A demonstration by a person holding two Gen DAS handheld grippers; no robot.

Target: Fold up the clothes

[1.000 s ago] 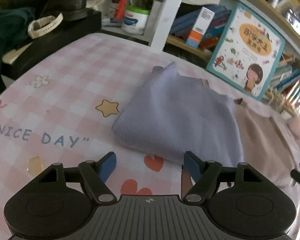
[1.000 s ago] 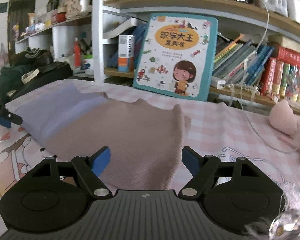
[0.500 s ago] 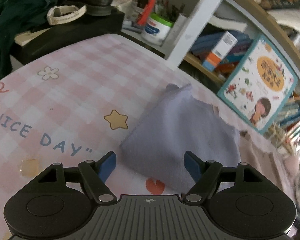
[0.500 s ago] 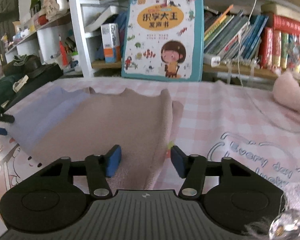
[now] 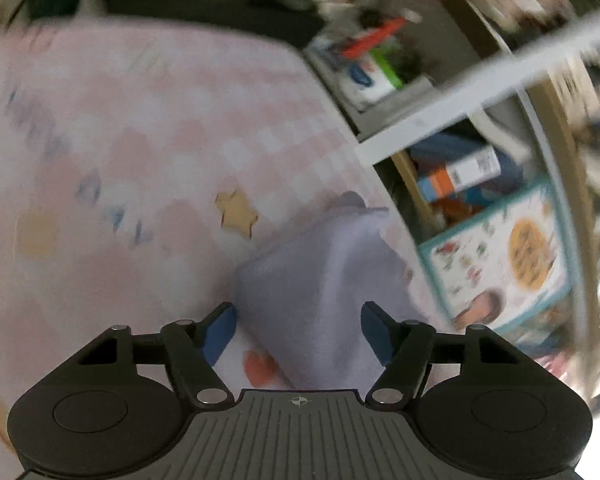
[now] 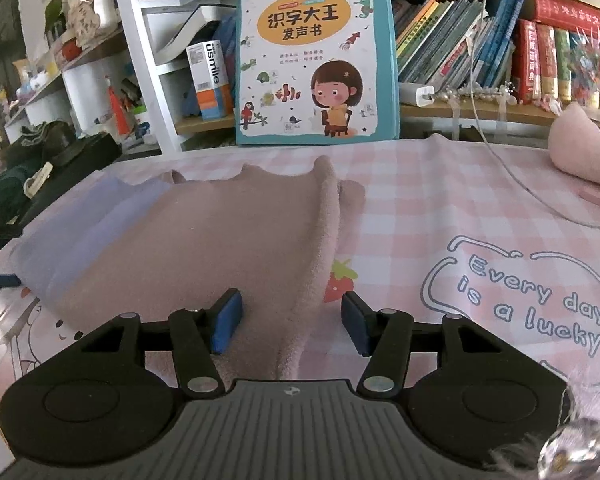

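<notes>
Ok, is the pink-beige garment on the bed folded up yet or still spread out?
Mostly spread. The pink-beige garment lies flat on the checked sheet, with only its right edge doubled into a ridge running toward the right gripper.

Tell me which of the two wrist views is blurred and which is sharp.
Left wrist view: heavy motion blur smears the checked cloth and shelves; only the left gripper stays crisp. Right wrist view: sharp throughout, print legible on the children's book, fisheye bending at edges.

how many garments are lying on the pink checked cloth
2: a lavender garment on the left, and a dusty-pink garment overlapping its right side, in front of the right gripper. Others may lie out of view.
</notes>
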